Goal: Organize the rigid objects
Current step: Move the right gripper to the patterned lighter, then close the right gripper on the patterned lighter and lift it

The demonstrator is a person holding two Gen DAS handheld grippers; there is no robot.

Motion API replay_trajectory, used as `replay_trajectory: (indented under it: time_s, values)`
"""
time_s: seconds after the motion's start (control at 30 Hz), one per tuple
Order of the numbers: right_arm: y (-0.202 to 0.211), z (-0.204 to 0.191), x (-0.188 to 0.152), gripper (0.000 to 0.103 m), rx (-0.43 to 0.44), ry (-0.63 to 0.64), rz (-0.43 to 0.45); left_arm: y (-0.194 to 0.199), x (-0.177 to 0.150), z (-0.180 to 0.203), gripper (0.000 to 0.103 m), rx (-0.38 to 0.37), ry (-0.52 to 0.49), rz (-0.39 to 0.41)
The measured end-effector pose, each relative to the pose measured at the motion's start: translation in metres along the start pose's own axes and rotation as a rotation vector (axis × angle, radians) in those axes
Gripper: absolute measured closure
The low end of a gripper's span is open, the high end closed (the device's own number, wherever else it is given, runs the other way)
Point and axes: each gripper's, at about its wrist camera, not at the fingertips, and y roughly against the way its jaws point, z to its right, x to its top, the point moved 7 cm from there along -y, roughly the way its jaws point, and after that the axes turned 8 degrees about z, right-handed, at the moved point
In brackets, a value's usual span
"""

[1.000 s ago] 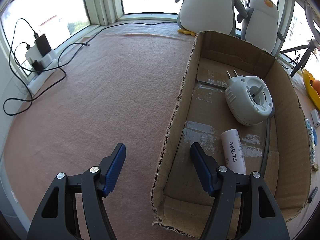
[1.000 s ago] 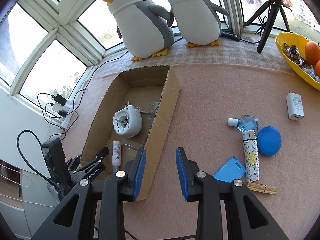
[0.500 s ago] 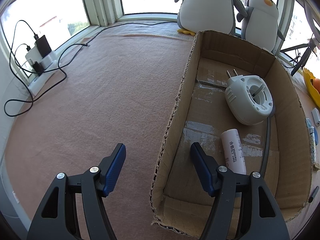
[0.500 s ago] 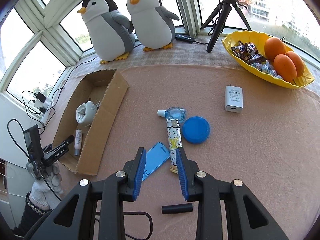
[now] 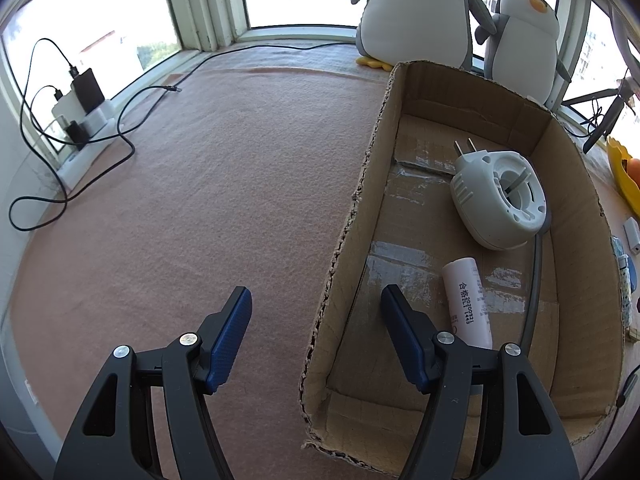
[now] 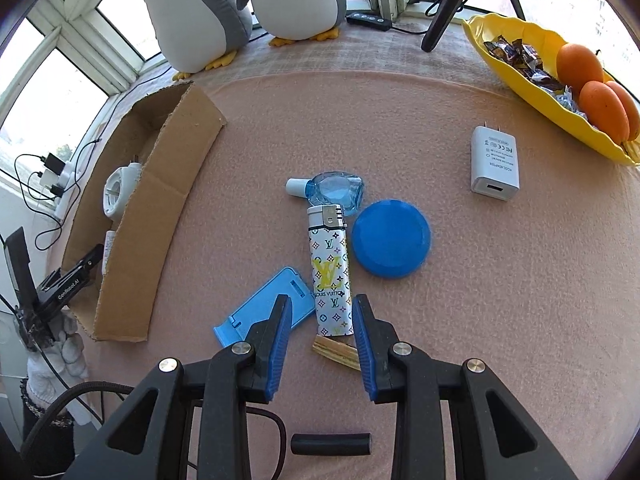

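Note:
A cardboard box [image 5: 576, 240] holds a white plug-in device [image 5: 496, 200] and a white tube [image 5: 466, 304]. My left gripper [image 5: 316, 296] stands open astride the box's left wall, its pads clear of the cardboard. On the pink cloth lie a patterned lighter [image 6: 328, 256], a light-blue phone stand [image 6: 268, 304], a blue round lid [image 6: 391, 238], a small blue bottle [image 6: 334, 192], a white charger [image 6: 495, 163] and a wooden clothespin [image 6: 334, 354]. My right gripper [image 6: 320, 300] hangs open above the lighter's near end, holding nothing.
Two plush penguins [image 6: 200, 12] sit at the window. A yellow bowl [image 6: 520, 92] of oranges and sweets lies far right, with a tripod [image 6: 444, 16] beside it. A black stick [image 6: 330, 444] lies close in front. A power strip with cables [image 5: 80, 120] sits left.
My right gripper has swung away from the box to the right and come down over the lighter, which now looks much closer. The left gripper has stayed in place.

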Motion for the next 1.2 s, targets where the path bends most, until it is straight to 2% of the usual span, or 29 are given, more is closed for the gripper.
replay_trajectory:
  time_s: [0.33,0.57,0.63,0.73,1.2]
  values:
    - [-0.025,0.003,0.011,0.075,-0.02,-0.042,-0.045,0.0,0.0,0.0,0.035,-0.002,0.001,0.0]
    - [-0.032,-0.003,0.016,0.075,-0.083,0.01,-0.056,-0.001,0.0,0.001,0.035,-0.004,0.003,-0.001]
    - [-0.033,-0.003,0.017,0.081,-0.1,0.029,-0.057,-0.001,0.0,0.002,0.035,-0.006,0.004,-0.001]
    - [-0.033,-0.002,0.017,0.081,-0.103,0.04,-0.057,-0.001,0.0,0.002,0.035,-0.006,0.004,0.0]
    - [-0.01,0.003,0.013,0.082,-0.086,0.008,0.013,-0.001,0.0,0.001,0.035,-0.006,0.004,-0.001]
